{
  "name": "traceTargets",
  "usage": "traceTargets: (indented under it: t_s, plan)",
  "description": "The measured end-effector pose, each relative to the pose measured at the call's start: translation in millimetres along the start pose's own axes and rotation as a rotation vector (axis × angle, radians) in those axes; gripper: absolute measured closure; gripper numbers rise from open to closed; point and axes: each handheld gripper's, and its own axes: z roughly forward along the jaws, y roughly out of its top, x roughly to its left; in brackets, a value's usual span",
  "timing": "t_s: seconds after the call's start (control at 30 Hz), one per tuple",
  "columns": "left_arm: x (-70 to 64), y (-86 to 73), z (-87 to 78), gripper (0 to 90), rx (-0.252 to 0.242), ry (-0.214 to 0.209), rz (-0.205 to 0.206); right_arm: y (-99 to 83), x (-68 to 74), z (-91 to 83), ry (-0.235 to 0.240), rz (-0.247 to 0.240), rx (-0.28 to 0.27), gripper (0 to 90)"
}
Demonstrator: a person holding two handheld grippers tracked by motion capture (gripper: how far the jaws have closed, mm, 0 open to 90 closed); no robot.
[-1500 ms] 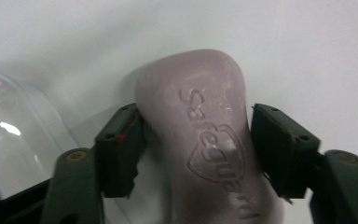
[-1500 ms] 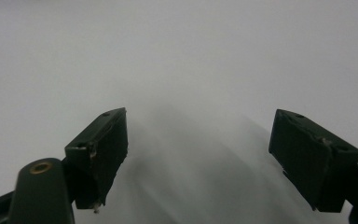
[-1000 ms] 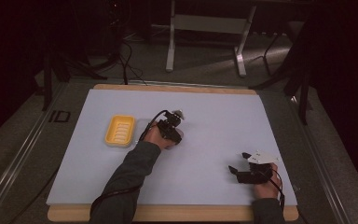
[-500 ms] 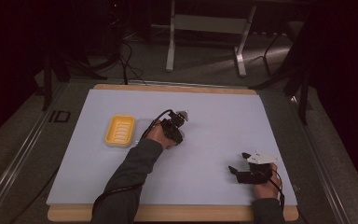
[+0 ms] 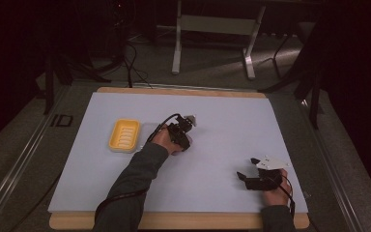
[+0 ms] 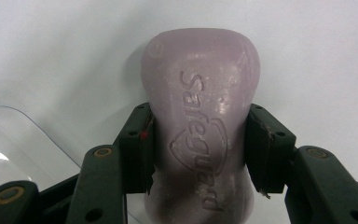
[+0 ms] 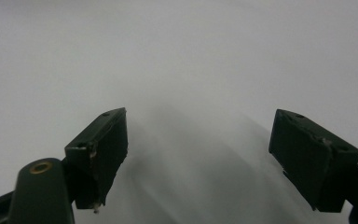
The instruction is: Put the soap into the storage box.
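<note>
Overhead, the high view takes in a desk (image 5: 222, 203) covered by a pale, matte sheet with a wooden edge exposed at the near side. The left gripper (image 5: 186, 126) sits near the middle of the sheet, reached forward on a grey-sleeved arm, just to the right of a yellow soap dish (image 5: 124, 136). That dish is a shallow rounded rectangle with ridges on its floor, probably there to keep a wet bar off the bottom, and it lies empty. The right gripper (image 5: 244, 178) rests low at the near right corner, well apart from everything, which reads as parked out of the way.

Next, the left gripper view shows its jaws clenched on a bar of soap (image 6: 200, 121), one pad against each long side at the narrowed waist, a sensible hold since the waist keeps a slick bar from sliding out. The soap is pale lilac, waxy and smooth, with rounded shoulders and a brand name embossed along its face. At the lower left lies a clear plastic sheet (image 6: 14, 144), curved at its corner and catching glare; what it belongs to cannot be told.

Finally, the right gripper view looks along its two black, blocky jaws, spread wide with nothing between them above the plain sheet.
</note>
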Motion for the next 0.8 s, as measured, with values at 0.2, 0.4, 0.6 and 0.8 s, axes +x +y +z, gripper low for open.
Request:
traceTargets:
  t_s: [0.2, 0.4, 0.6, 0.8]
  plan:
    - [-0.5, 1.3, -6.3, 49.8, -0.011, 0.009, 0.000, 0.0, -0.1, 0.0, 0.000, 0.001, 0.000, 19.1]
    - [-0.8, 1.8, -13.2, 49.8, -0.015, 0.010, 0.010, 0.0, 0.0, -0.2, 0.000, 0.001, 0.000, 19.0]
    - [-0.3, 0.9, -20.6, 49.8, -0.030, 0.012, 0.010, 0.0, 0.0, -0.2, 0.001, 0.000, 0.000, 19.0]
    - [0.1, -0.7, -28.6, 49.8, -0.040, 0.020, 0.014, 0.0, 0.1, -0.2, 0.000, 0.000, 0.000, 19.1]
